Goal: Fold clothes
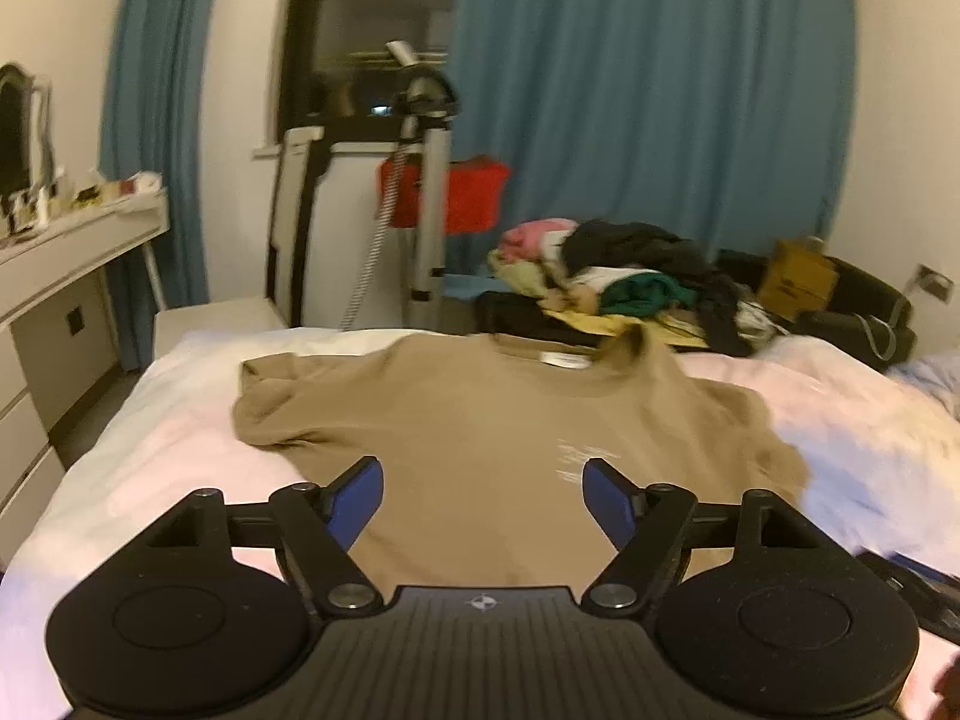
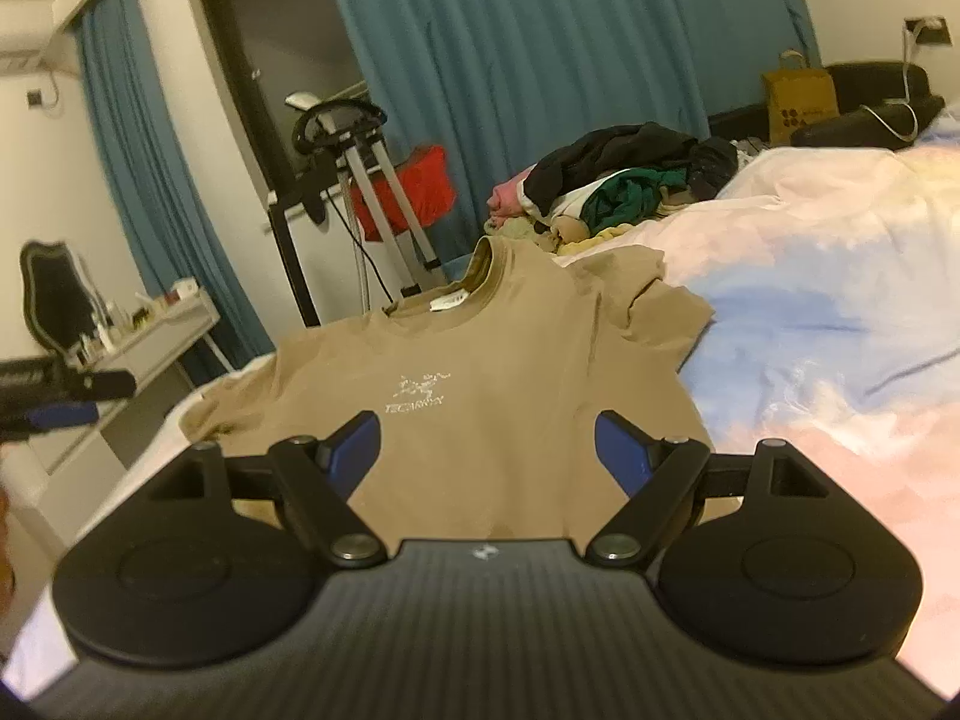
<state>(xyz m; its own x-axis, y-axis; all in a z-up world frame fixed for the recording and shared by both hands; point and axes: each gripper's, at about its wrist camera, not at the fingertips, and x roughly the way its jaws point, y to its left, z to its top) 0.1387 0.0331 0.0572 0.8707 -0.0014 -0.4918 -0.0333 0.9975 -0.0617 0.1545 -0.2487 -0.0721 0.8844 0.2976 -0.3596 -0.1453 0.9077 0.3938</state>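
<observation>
Nearest each lens, both sets of blue-padded fingers stand wide with nothing between them: left gripper [image 1: 483, 495], right gripper [image 2: 487, 450]. Beyond them, at twelve o'clock, a tan short-sleeved T-shirt with a white chest print [image 1: 480, 420] lies spread front-up on the pale pink and blue bed cover [image 2: 810, 330], collar at the far end. A mixed heap of unfolded clothes [image 1: 636, 276] sits at one o'clock past the collar.
</observation>
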